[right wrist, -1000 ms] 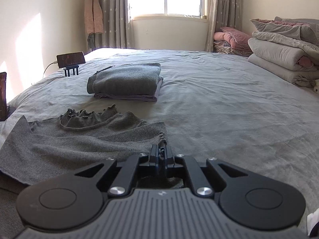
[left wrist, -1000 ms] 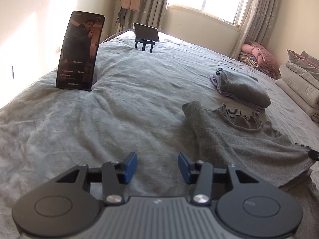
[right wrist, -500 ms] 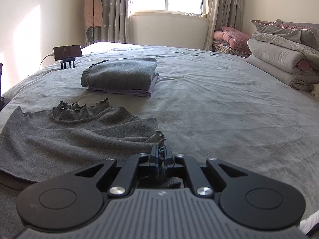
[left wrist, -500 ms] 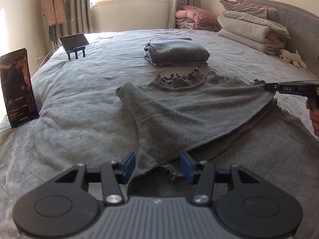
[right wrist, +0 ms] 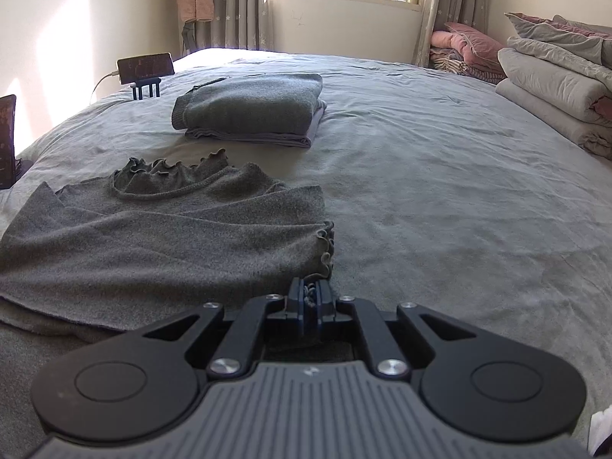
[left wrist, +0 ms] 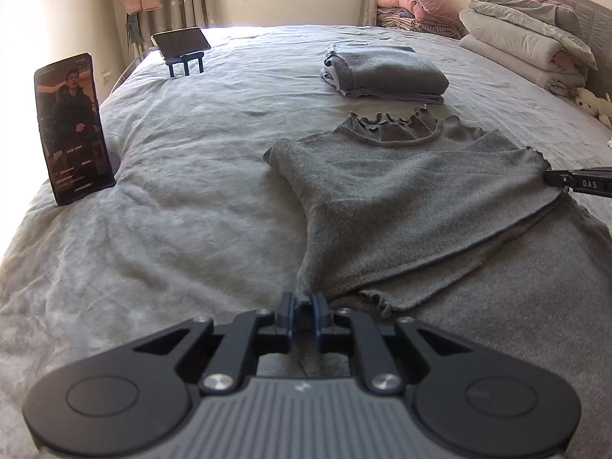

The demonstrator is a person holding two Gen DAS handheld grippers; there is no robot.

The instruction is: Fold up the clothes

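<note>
Now both tools pinch grey sweater (left wrist: 401, 199): left tool (left wrist: 303, 308) w/ hem, right tool (right wrist: 310, 294), marked "DAS", w/ frilly cuff.

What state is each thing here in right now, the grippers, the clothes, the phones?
Left gripper: shut on the sweater's sleeve end.
Right gripper: shut on its ruffled edge.
Grey sweater: partly folded, flat on bed.
Folded pile: stacked.
Upright phone: screen on.
Phone on stand: screen dark.

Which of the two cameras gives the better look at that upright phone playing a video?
The left wrist view: the upright phone stands whole, its screen facing the camera. The right wrist view catches only a dark sliver at the left edge.
</note>
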